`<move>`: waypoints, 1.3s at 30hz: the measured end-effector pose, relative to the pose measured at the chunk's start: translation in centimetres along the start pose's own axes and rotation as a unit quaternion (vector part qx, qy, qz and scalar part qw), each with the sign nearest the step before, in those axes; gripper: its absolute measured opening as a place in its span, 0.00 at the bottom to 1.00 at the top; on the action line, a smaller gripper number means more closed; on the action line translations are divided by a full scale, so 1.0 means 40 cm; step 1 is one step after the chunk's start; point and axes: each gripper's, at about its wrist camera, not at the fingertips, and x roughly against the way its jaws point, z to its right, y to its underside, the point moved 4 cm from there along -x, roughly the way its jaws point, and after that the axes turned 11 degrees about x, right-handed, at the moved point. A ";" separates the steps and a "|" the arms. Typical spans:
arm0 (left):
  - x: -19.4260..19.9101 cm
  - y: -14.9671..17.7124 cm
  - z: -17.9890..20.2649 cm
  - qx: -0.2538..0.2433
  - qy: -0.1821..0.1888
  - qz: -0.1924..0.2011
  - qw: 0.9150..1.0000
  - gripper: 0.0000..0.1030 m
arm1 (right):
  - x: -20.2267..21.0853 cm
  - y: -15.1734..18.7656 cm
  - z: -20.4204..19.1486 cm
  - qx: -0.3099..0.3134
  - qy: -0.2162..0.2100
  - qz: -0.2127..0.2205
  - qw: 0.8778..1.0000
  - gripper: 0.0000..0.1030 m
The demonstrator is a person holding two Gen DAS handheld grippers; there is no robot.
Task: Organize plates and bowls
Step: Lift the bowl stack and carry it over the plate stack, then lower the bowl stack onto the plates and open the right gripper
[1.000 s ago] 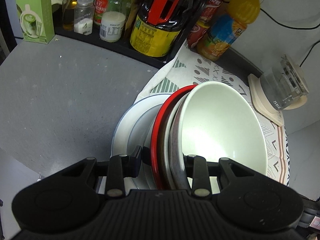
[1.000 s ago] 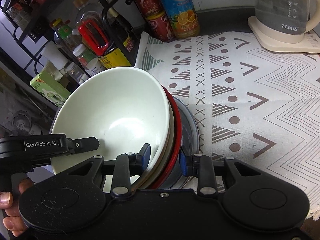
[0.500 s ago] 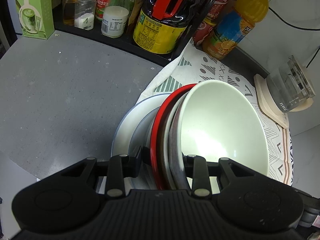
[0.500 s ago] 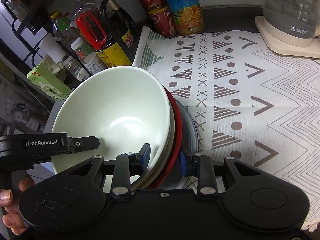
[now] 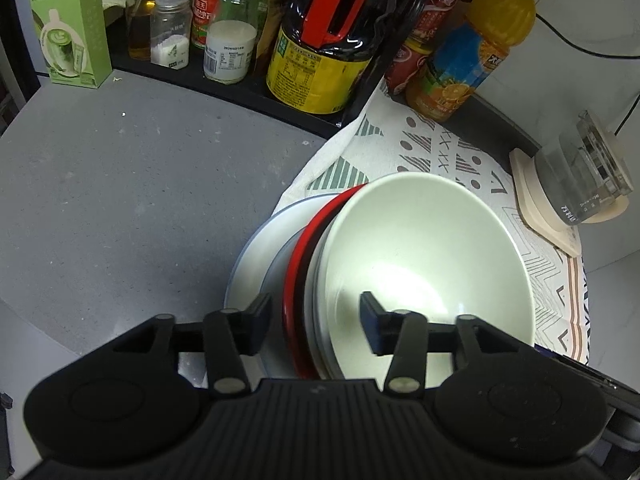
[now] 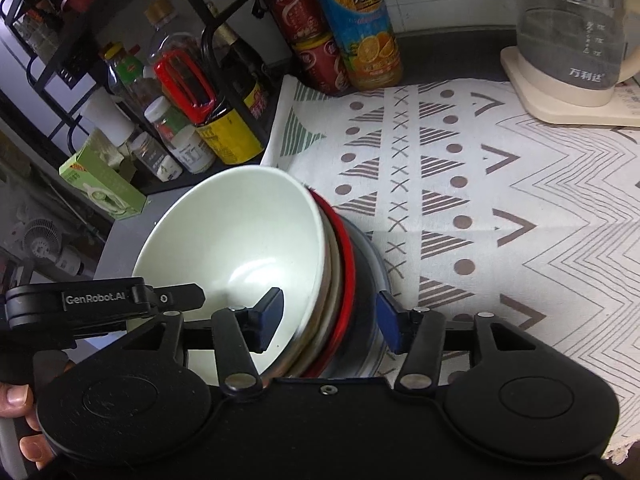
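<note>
A stack of dishes sits at the edge of the patterned cloth (image 6: 480, 200). A white bowl (image 5: 424, 248) (image 6: 240, 232) is on top. Under it come a brownish rim, a red plate (image 5: 298, 280) (image 6: 348, 272), a grey bowl (image 5: 276, 268) (image 6: 366, 264) and a pale plate (image 5: 248, 264). My left gripper (image 5: 314, 316) is open and straddles the stack's near rim, one pad inside the white bowl and one outside the grey bowl. My right gripper (image 6: 330, 316) is open and straddles the opposite rim in the same way. Neither gripper's pads press on the dishes.
A black rack (image 5: 240, 92) with sauce bottles and jars lines the back of the grey counter (image 5: 120, 200). A green box (image 5: 72, 24) stands at its left end. Red cans (image 6: 308, 40), an orange juice bottle (image 5: 472, 48) and a glass kettle (image 6: 572, 32) stand behind the cloth. A hand (image 6: 16, 400) holds the left tool.
Both grippers were shut on the stack's rims and have now opened, so their blue pads stand off the dishes. The stack has stayed in place.
</note>
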 end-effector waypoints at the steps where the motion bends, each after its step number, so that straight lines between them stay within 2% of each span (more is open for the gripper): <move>1: 0.004 0.000 0.000 -0.001 -0.001 0.001 1.000 0.53 | 0.005 -0.001 0.003 -0.003 0.002 0.002 1.000 0.52; 3: 0.012 -0.001 0.003 -0.006 -0.005 0.006 1.000 0.64 | 0.015 -0.002 0.008 -0.009 0.008 0.007 1.000 0.57; 6: 0.026 -0.002 0.010 -0.014 -0.003 0.016 1.000 0.74 | 0.033 -0.004 0.007 -0.009 0.012 0.016 1.000 0.63; 8: 0.035 -0.002 0.012 -0.016 0.003 0.017 1.000 0.77 | 0.044 -0.006 0.004 -0.012 0.017 0.022 1.000 0.77; 11: 0.044 0.000 0.016 -0.021 0.011 0.011 1.000 0.80 | 0.061 -0.008 -0.003 -0.008 0.024 0.033 0.999 0.89; 15: 0.068 0.003 0.019 -0.025 0.015 0.017 0.999 0.88 | 0.089 -0.005 -0.001 -0.002 0.046 0.036 0.998 0.98; 25: 0.128 0.038 0.047 -0.072 0.020 0.017 0.997 0.92 | 0.193 0.046 0.040 -0.046 0.099 0.069 0.992 1.00; 34: 0.206 0.101 0.043 -0.088 0.028 0.021 0.995 0.93 | 0.304 0.110 0.035 -0.086 0.118 0.104 0.984 1.00; 39: 0.263 0.142 0.030 -0.101 0.031 0.023 0.994 0.95 | 0.383 0.136 0.020 -0.088 0.147 0.129 0.977 1.00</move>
